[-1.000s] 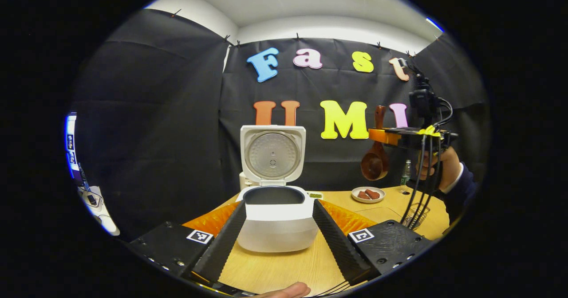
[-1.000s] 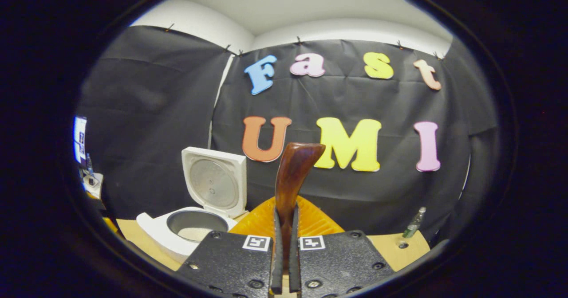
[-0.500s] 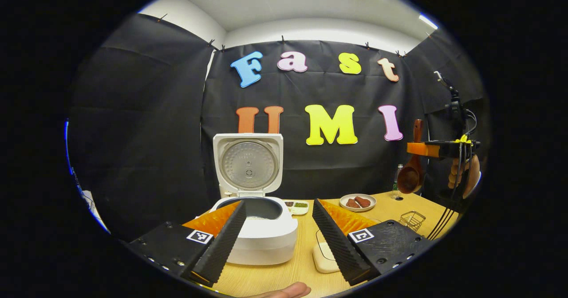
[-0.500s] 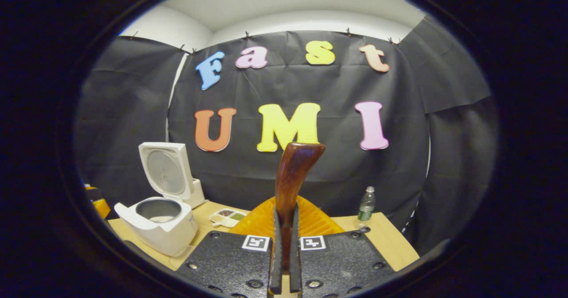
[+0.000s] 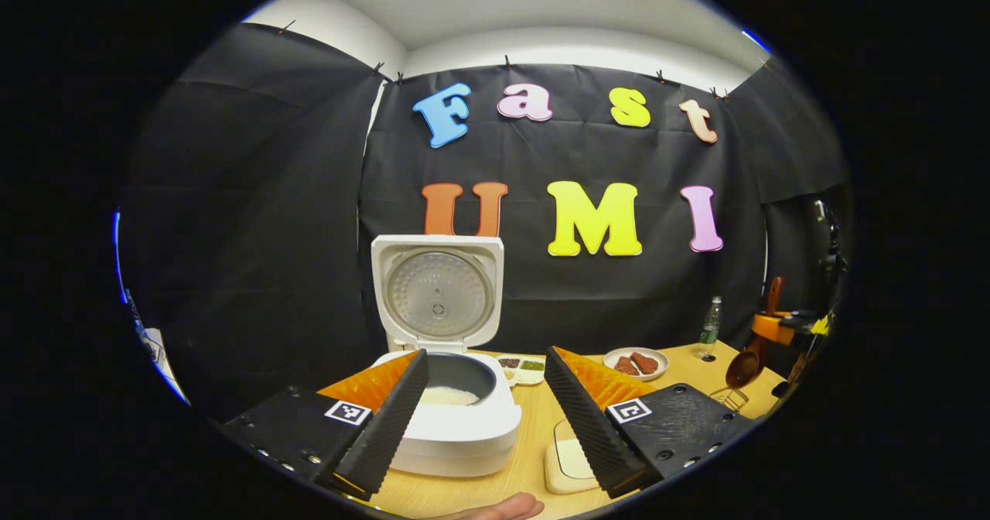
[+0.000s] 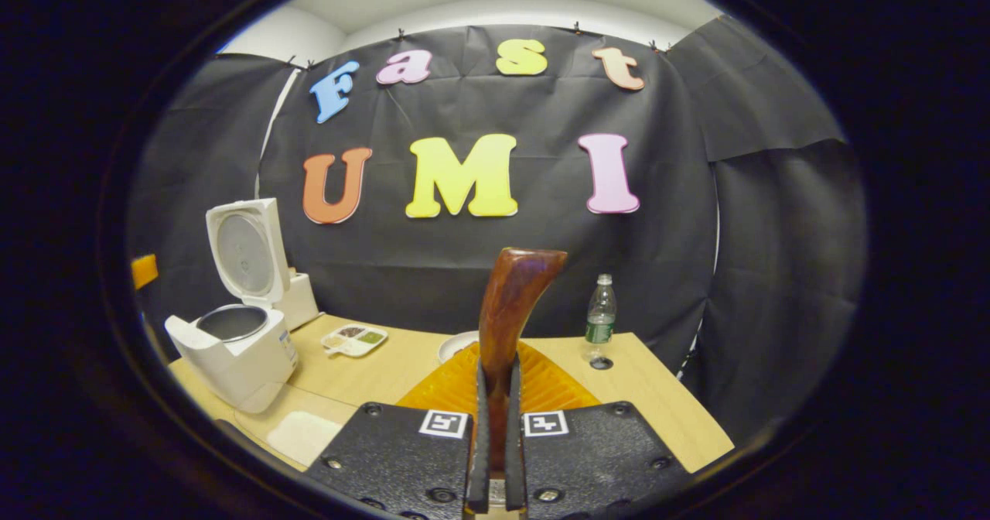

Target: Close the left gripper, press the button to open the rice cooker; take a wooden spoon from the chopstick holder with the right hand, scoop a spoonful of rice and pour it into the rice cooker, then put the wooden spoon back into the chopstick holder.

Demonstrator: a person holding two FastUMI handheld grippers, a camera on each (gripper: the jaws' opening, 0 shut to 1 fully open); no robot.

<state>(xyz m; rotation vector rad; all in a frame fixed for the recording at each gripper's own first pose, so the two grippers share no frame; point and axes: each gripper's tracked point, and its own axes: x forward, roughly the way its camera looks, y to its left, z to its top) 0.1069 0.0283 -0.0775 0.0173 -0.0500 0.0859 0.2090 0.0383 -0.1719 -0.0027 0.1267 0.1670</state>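
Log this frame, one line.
white rice cooker: lid open, rice inside | right gripper: shut on brown wooden spoon | left gripper: open

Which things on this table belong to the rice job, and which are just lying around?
Part of the job:
rice cooker, lid open, rice inside
wooden spoon, held in the right gripper
wire chopstick holder

Just lying about:
water bottle
plate of food
small divided dish

Rice cooker (image 6: 236,350) stands left on table (image 6: 665,412), bottle (image 6: 599,315) behind.
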